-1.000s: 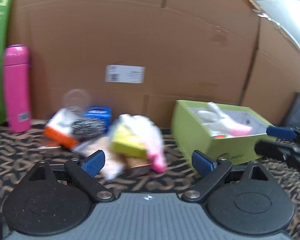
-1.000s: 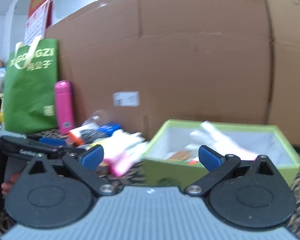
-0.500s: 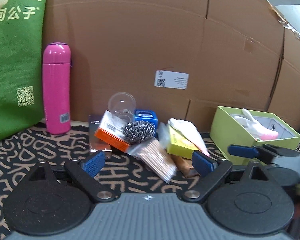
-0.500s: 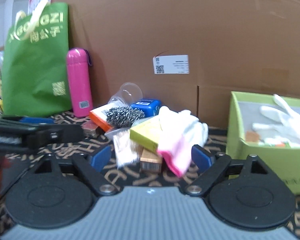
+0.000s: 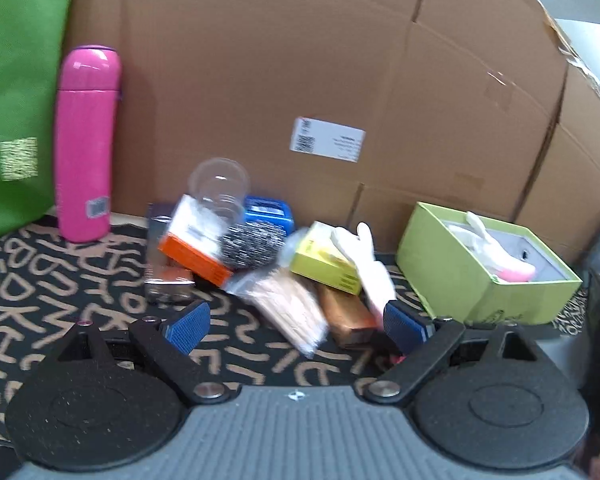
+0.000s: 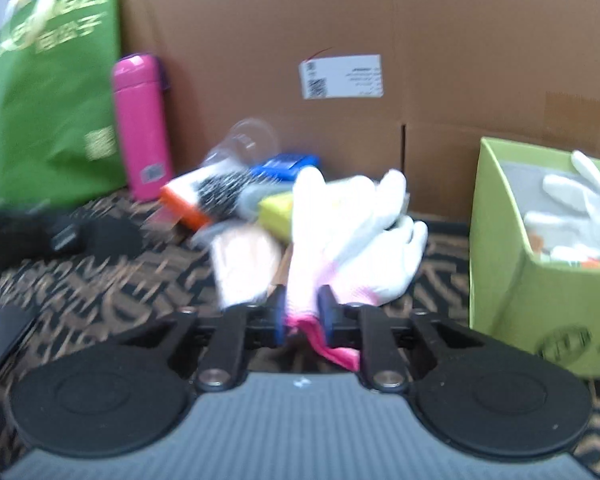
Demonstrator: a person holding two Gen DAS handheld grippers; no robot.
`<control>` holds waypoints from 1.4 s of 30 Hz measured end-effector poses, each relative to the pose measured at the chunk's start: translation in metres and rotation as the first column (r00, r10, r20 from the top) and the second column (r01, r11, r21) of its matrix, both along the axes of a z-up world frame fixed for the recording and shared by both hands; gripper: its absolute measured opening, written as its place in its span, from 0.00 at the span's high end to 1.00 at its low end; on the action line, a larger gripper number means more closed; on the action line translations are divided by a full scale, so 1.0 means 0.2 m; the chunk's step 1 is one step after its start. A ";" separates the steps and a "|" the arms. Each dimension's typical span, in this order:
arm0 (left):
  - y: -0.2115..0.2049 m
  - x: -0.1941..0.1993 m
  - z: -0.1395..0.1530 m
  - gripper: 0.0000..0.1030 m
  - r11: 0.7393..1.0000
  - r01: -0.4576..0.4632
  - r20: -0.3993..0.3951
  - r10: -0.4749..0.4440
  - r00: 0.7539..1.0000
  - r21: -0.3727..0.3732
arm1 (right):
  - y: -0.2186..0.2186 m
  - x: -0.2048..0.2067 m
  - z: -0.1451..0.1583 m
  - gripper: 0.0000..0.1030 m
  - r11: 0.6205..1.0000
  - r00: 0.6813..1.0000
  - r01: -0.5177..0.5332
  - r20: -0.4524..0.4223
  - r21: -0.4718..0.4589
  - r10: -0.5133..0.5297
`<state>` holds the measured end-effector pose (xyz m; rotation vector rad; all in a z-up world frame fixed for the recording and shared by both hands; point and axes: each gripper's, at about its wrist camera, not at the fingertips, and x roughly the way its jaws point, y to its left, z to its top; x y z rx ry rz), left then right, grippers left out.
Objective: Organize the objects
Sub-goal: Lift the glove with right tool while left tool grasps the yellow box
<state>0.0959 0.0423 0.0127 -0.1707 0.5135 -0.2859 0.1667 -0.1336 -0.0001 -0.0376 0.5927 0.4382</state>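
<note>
Right wrist view alone shows it: right gripper (image 6: 302,316) just clamped the white glove (image 6: 352,236) cuff, lower centre; left gripper (image 5: 296,326) gapes, angled downward.

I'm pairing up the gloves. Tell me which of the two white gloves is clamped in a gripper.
The glove on the pile, its pink cuff pinched by the right gripper. The other glove lies loose inside the green box.

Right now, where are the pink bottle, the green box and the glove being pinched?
pink bottle (image 5: 85,148), left wrist view, middle of its body.
green box (image 5: 460,276), left wrist view, its front wall.
glove (image 6: 340,236), right wrist view, its white palm.
</note>
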 end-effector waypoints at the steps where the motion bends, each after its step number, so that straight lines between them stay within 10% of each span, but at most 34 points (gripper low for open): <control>1: -0.03 0.01 0.00 0.06 1.000 0.010 0.000 -0.010 1.000 0.012 | -0.01 -0.03 0.00 0.87 1.000 1.000 -0.008 -0.002 0.000 0.008; 13: -0.34 0.32 0.04 0.06 0.977 0.146 0.063 -0.157 0.986 0.159 | -0.13 -0.37 0.06 0.85 0.988 0.991 -0.134 -0.023 -0.072 0.132; 17: -0.42 0.52 -0.04 0.07 0.976 0.130 -0.017 -0.129 0.992 0.177 | -0.19 -0.38 0.07 0.43 0.995 0.997 -0.078 -0.008 -0.054 0.078; 22: -0.47 0.64 -0.11 0.12 0.960 0.144 -0.078 -0.129 0.989 0.239 | -0.20 -0.32 0.06 0.33 0.997 0.997 -0.072 -0.001 -0.033 0.072; 25: -0.48 0.64 -0.16 0.30 0.948 0.206 -0.138 -0.177 0.974 0.242 | -0.14 -0.25 0.05 0.34 0.995 0.996 -0.093 0.006 -0.033 0.093; 28: -0.44 0.57 -0.15 0.31 0.950 0.209 -0.131 -0.182 0.975 0.231 | -0.11 -0.19 0.01 0.79 0.992 0.991 -0.127 -0.045 -0.019 0.126; 37: -0.20 0.05 -0.09 0.31 0.942 0.240 -0.147 -0.210 0.967 0.233 | -0.25 -0.47 0.05 0.91 0.973 0.971 -0.223 -0.104 -0.067 0.215; 42: -0.10 -0.19 -0.15 0.23 0.946 0.199 -0.179 -0.156 0.971 0.255 | -0.28 -0.61 0.08 0.77 0.963 0.966 -0.250 -0.093 -0.103 0.241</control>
